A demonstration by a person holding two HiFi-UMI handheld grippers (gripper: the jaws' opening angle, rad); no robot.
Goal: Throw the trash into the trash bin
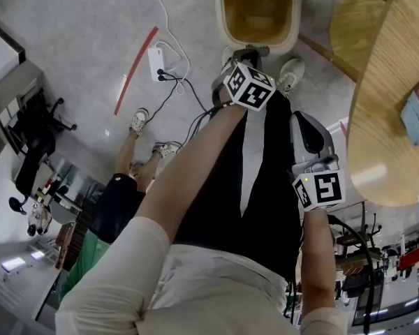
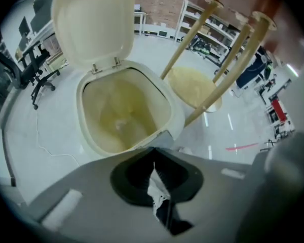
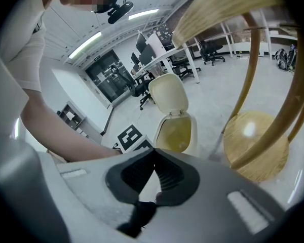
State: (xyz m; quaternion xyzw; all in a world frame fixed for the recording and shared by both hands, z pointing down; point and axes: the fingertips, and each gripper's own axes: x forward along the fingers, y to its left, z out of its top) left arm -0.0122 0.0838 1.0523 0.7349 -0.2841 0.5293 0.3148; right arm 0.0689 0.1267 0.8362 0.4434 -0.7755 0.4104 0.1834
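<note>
Under your left gripper [image 2: 154,162] the trash bin [image 2: 176,118] stands wide open, its hinged lid [image 2: 91,24] tipped upright at the far side. The mouth is a rounded square with a smooth cream plastic rim and a yellowish inside. The jaws are pinched on the trash [image 2: 156,191], a crumpled white scrap with ragged edges that hangs between the ribbed black pads, near the bin's closest edge.

On the bin's right, slanting pale wooden legs [image 2: 233,70] run down to a round wooden base [image 2: 192,87] just beside it. The curved edge of the wooden table [image 1: 391,117] lies near your right arm, so room is tight on that side. To the left the glossy grey floor [image 1: 77,33] offers more space, crossed by a white power strip [image 1: 156,60] with its cables and a red tape line [image 1: 135,70].

Your right gripper [image 3: 154,153] has its jaws pressed together with nothing in them, well back from the bin.
</note>
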